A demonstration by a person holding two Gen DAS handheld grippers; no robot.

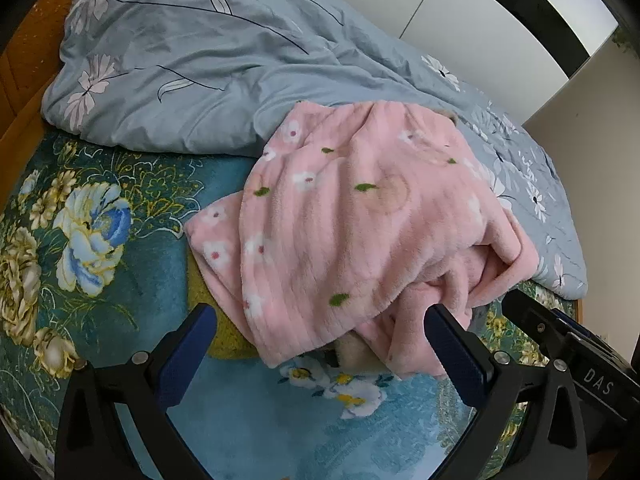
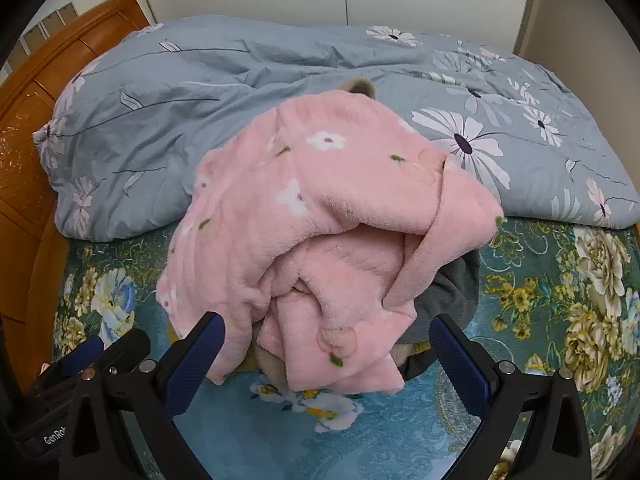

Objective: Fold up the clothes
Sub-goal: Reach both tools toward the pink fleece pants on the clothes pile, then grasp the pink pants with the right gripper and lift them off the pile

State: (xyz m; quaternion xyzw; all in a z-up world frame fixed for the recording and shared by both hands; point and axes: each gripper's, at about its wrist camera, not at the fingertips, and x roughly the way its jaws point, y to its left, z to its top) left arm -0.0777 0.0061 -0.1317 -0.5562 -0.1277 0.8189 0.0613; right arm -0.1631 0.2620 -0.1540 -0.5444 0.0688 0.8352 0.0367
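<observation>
A pink fleece garment [image 1: 344, 224] with white flowers and green leaves lies crumpled in a heap on the bed; it also shows in the right wrist view [image 2: 316, 220]. It covers other clothes: a grey piece [image 2: 452, 292] shows at its right, and yellow and beige pieces peek out beneath. My left gripper [image 1: 320, 320] is open and empty, its jaws wide at the heap's near edge. My right gripper [image 2: 326, 330] is open and empty, its jaws either side of the heap's near fold. The right gripper also appears in the left wrist view [image 1: 568, 340].
The bed has a teal floral sheet [image 1: 100, 220]. A blue-grey flowered duvet [image 1: 192, 64] is bunched behind the heap. An orange wooden headboard [image 2: 28, 128] stands at the left. White wardrobe doors [image 1: 480, 20] stand behind the bed.
</observation>
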